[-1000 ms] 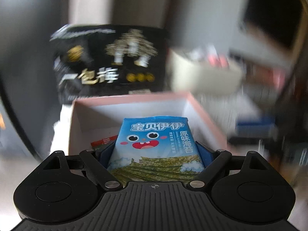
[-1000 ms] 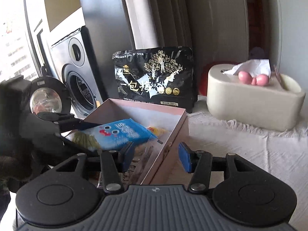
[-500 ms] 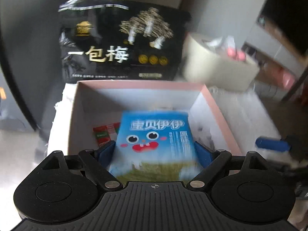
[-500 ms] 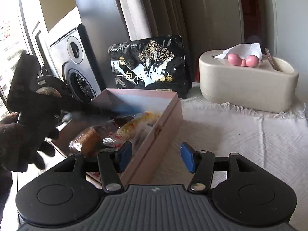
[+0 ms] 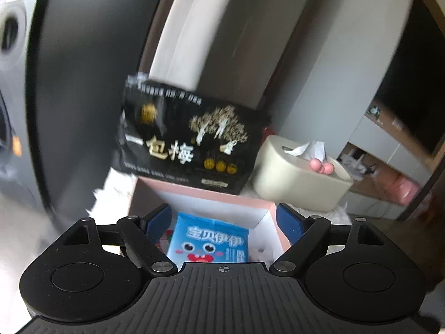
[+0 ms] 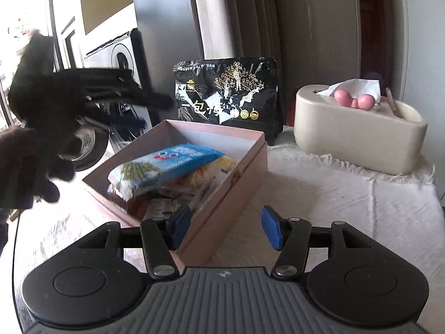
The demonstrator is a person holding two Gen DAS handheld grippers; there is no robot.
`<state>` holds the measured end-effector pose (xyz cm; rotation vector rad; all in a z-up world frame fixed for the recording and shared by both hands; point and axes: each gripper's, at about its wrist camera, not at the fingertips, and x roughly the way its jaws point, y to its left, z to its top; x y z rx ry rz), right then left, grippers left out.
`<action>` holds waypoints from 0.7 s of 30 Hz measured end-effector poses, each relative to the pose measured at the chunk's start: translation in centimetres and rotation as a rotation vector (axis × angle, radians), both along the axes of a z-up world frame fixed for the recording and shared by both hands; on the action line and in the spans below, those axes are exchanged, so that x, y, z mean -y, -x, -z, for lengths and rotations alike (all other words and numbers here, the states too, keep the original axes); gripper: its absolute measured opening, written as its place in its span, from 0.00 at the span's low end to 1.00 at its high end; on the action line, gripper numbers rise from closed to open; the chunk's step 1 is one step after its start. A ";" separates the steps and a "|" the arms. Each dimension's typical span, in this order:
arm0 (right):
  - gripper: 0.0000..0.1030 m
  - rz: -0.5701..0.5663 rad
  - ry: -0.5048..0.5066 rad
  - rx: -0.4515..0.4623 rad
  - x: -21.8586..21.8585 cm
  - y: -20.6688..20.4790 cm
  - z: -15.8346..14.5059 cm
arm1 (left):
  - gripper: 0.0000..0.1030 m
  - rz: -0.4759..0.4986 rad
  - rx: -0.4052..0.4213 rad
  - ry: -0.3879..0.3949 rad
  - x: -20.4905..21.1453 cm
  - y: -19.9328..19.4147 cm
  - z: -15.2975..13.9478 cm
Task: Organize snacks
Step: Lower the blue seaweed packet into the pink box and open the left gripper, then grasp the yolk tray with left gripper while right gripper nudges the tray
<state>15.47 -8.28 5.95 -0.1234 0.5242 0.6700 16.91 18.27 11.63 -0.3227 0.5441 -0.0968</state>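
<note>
Two tools work over a surface draped in a white, fringed cloth (image 6: 319,194). On it sits a pink box (image 6: 236,178) with its top open, and the blue seaweed packet (image 6: 169,164) lies inside, on top of other wrapped snacks. Behind the box a black snack bag (image 6: 226,94) with gold lettering stands upright against the curtain (image 6: 239,14), and to its right a cream tissue box (image 6: 358,133) rests on the cloth with a white tissue and a small pink ornament poking from its top. A speaker (image 6: 122,55) stands off the left edge of the surface, near a bright window. The left tool (image 5: 222,220) hangs above the box, released: its blue pads stand wide, clear of the packet below, and are just beginning to close. The right tool (image 6: 225,225) hovers low at the box's near corner, half spread and grasping nothing, its left pad over the box rim and its right pad over bare cloth.
</note>
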 end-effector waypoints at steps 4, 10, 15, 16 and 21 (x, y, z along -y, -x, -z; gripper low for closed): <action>0.57 0.014 0.061 0.023 1.9 1.3 0.7 | 0.85 0.035 0.022 -0.100 2.7 4.3 0.2; 0.58 0.092 0.129 -0.009 5.8 2.7 2.5 | 0.84 0.108 -0.046 -0.106 6.7 9.7 2.5; 0.63 0.154 0.127 -0.066 9.2 3.7 3.9 | 0.84 0.168 -0.129 -0.016 9.3 10.9 5.3; 0.64 0.168 0.123 -0.058 9.7 4.0 4.0 | 0.83 0.163 -0.145 -0.001 9.7 10.9 5.8; 0.64 0.179 0.095 -0.045 10.9 5.7 4.2 | 0.81 0.195 -0.170 0.025 11.9 11.5 6.3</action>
